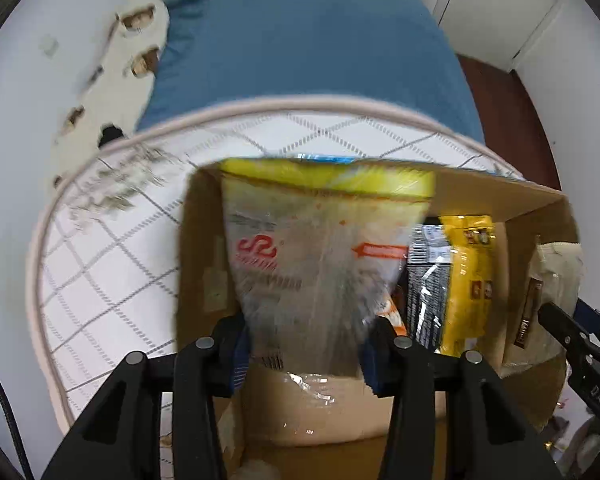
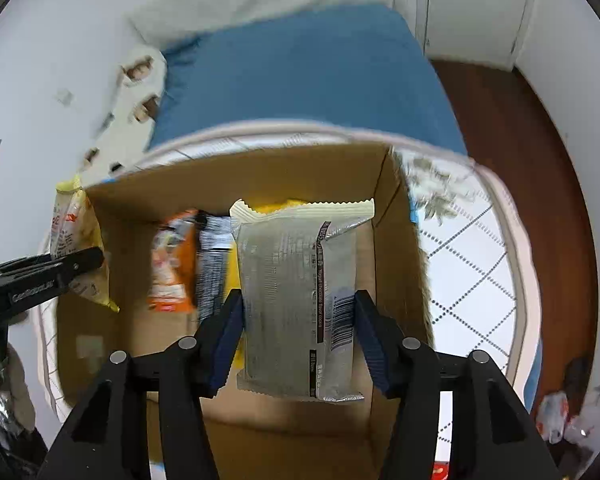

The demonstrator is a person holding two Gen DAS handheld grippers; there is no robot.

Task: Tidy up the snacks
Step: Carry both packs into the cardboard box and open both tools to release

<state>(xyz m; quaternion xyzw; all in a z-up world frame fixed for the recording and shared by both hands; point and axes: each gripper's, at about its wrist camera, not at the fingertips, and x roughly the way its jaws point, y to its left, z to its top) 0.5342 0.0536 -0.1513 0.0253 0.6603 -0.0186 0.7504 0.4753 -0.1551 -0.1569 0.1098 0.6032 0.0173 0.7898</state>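
An open cardboard box (image 1: 204, 240) (image 2: 260, 176) stands below both grippers. My left gripper (image 1: 306, 350) points down over its left part, with both pads against the sides of a clear snack bag (image 1: 300, 248) with a yellow top; the bag looks blurred. My right gripper (image 2: 298, 332) is shut on a silver cookie packet (image 2: 292, 300), which hangs upright over the box's right side. Inside the box stand a yellow packet (image 1: 468, 280), a black packet (image 1: 424, 280) and an orange packet (image 2: 172, 264). Each gripper's fingers show at the edge of the other view.
The box sits on a round white mat (image 1: 100, 260) with a diamond pattern. Behind it is a blue bedcover (image 1: 300, 48), and a white strip with holes (image 1: 136, 40) lies along the wall. Red-brown floor (image 2: 520, 160) lies to the right, with crumpled wrappers (image 2: 556, 412).
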